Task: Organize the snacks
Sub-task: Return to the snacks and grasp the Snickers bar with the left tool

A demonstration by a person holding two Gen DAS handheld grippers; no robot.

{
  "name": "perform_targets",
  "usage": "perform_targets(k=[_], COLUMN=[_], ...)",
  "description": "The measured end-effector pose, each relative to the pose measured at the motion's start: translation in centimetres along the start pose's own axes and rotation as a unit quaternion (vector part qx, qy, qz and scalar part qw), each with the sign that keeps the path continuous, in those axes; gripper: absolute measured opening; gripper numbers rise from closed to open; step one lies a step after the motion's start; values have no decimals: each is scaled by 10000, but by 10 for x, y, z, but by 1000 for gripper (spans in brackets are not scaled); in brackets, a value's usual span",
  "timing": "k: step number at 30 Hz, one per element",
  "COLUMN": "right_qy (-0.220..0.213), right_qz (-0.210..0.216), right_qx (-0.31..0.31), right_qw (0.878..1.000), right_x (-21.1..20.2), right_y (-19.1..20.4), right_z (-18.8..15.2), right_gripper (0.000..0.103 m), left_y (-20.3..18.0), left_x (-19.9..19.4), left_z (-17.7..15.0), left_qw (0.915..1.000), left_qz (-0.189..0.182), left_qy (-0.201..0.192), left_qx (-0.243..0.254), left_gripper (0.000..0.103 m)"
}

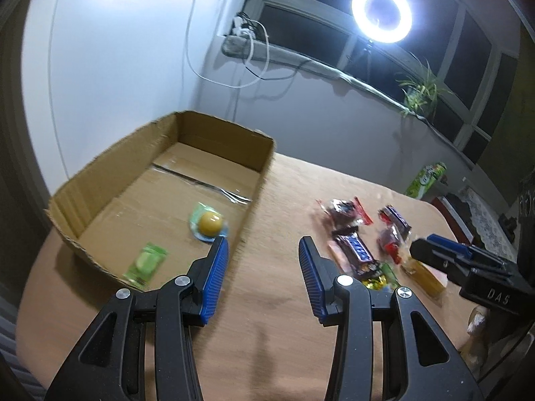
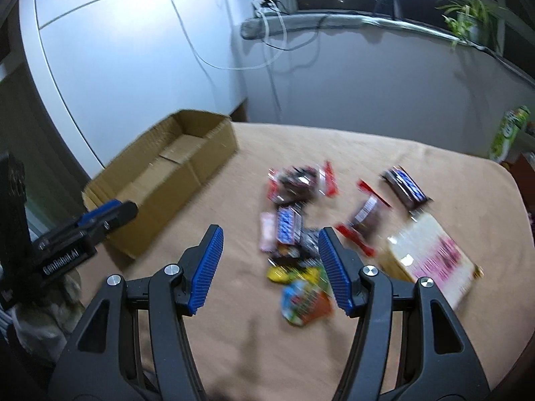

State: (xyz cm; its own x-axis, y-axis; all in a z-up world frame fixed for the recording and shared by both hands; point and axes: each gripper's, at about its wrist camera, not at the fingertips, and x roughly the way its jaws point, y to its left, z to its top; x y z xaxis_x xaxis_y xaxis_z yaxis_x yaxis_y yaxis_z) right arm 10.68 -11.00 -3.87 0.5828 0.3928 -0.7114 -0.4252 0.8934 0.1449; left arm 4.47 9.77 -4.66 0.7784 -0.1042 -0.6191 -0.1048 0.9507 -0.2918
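An open cardboard box [image 1: 100,180] [image 2: 200,147] stands on the left of the table. Inside it lie a yellow round sweet on a green wrapper [image 1: 209,223] and a green packet [image 1: 146,262]. My left gripper [image 1: 263,245] hangs open and empty over bare cloth just right of the box. A heap of wrapped snacks lies to the right, among them a blue chocolate bar [image 1: 356,250] [image 2: 288,225]. My right gripper [image 2: 270,235] [image 1: 434,250] stands open above that heap, holding nothing. A colourful packet [image 2: 306,300] lies between its fingers, lower down on the cloth.
The table wears a tan cloth [image 1: 267,334] [image 2: 367,153]. A flat pink-printed packet [image 2: 438,260] lies at the right. A green carton [image 1: 424,180] [image 2: 508,133] stands at the far right edge. A ring light [image 1: 381,8] and a potted plant [image 1: 421,90] stand on the window sill.
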Motion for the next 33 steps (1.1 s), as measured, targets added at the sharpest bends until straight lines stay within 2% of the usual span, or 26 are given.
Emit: perform_targets(k=[7, 12, 28, 33], right_qy=[301, 452, 650, 732], right_qz=[-152, -94, 123, 163], right_qx=[170, 221, 286, 320], right_qw=[9993, 9987, 9974, 9967], right_x=[2, 10, 38, 47], right_y=[-25, -32, -36, -39], right_z=[-31, -45, -52, -53], right_gripper=[62, 62, 61, 56], left_y=[-21, -35, -77, -84], left_x=[12, 23, 83, 104], left_z=[-7, -8, -4, -2], left_qw=[9993, 9979, 9884, 9844], left_qz=[-245, -446, -1030, -1099], left_qy=[242, 421, 1090, 1339], left_qx=[129, 188, 255, 325], left_gripper=[43, 43, 43, 42])
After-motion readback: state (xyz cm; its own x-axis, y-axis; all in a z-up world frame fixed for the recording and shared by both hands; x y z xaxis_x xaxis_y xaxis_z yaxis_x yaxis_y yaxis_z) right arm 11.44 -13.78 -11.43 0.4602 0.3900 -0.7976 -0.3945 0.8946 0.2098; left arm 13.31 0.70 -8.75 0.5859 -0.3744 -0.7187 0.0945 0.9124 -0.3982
